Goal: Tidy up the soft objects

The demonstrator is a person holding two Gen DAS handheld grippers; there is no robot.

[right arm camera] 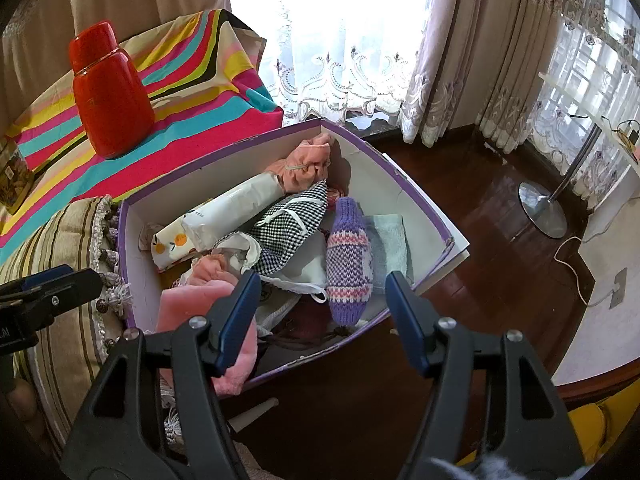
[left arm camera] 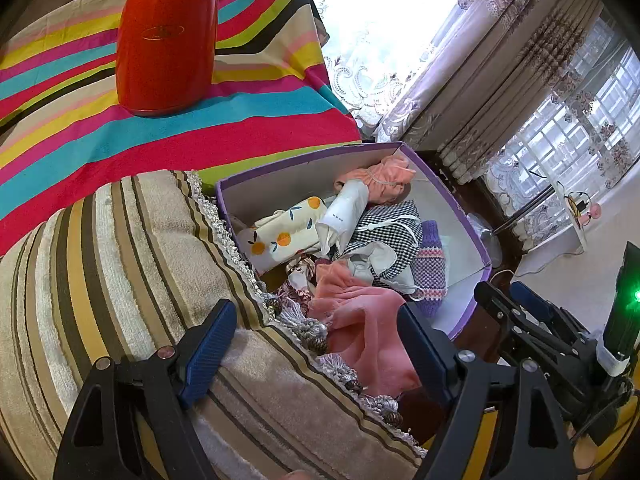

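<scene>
1. Two claws are held wide, nothing gripped: left claw (left arm camera: pixel 316 344) above a striped cushion (left arm camera: pixel 120 264), right claw (right arm camera: pixel 320 316) over the box.
2. Soft cloths are piled in the purple box (right arm camera: pixel 420 196); a pink towel (right arm camera: pixel 200 300) overhangs its near rim.

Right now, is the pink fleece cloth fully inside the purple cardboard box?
No, only partly. The pink fleece cloth drapes over the near rim of the purple cardboard box, with one end hanging outside it.
</scene>
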